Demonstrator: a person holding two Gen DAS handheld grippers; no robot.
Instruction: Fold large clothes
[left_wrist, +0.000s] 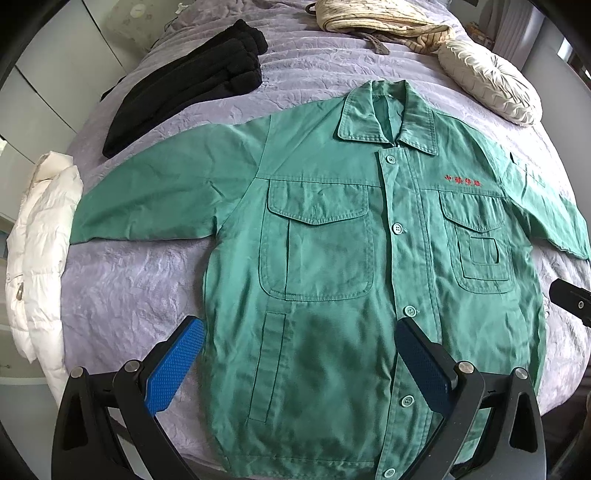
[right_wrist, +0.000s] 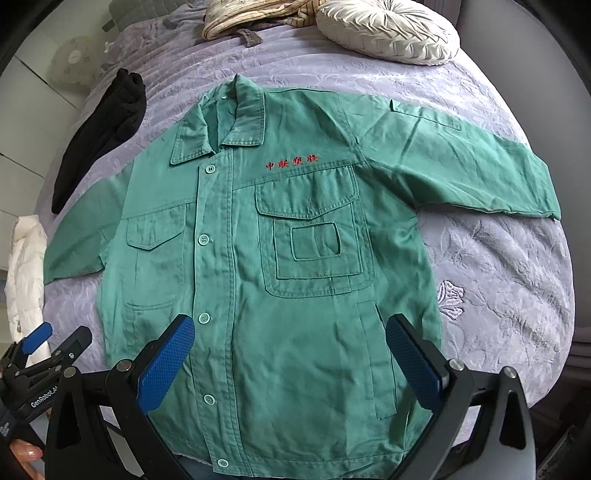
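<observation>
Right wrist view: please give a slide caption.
Open right gripper above a buttoned green jacket spread flat on a purple bedspread.

Looking down from above the hem toward the collar, left wrist nearer one side, right wrist the other, both sharing the green work jacket (left_wrist: 332, 258) (right_wrist: 258, 258) on the bed (left_wrist: 129, 288) (right_wrist: 498, 277).
</observation>
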